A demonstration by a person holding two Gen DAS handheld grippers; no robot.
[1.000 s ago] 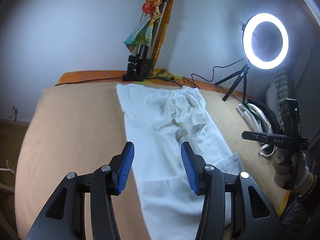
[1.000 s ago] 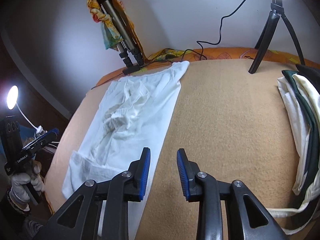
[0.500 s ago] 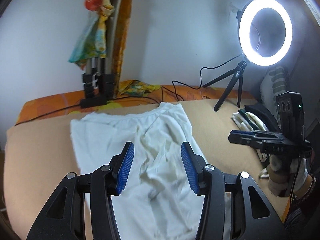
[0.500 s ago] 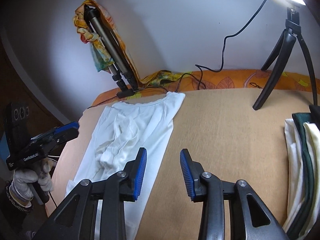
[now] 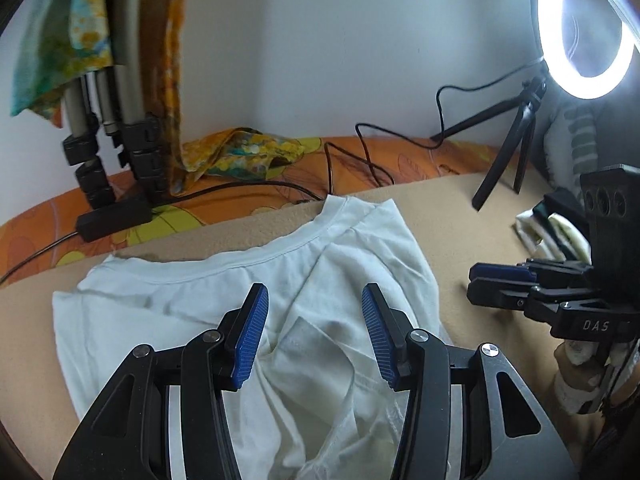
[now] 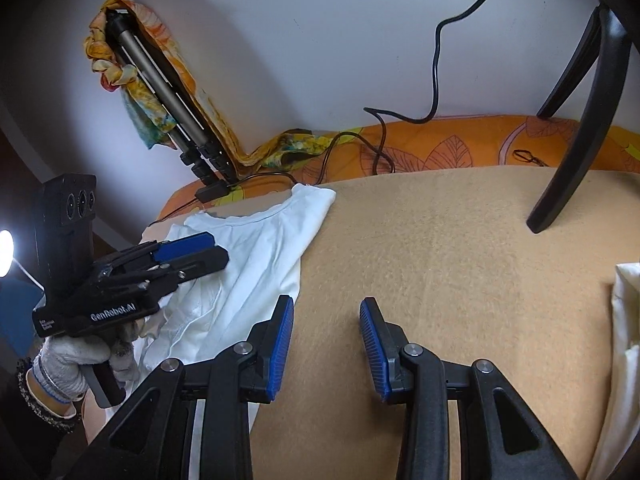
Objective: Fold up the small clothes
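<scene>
The white shirt (image 5: 224,292) ran lengthwise away; left gripper (image 5: 314,334) gaped empty above it; right gripper (image 6: 325,350) gaped empty beside its edge.

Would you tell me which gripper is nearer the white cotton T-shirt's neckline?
Left. The left gripper hovers over the white cotton T-shirt; the right gripper hangs beside it.

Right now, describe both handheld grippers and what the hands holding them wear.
Both are black plastic with silver pivot bolts and ribbed blue pads. The left gripper reads "GenRobot.AI" in white and carries a black block with three round lenses. The right gripper shows "DAS". The left hand wears a white knit glove and beaded bracelets.
</scene>
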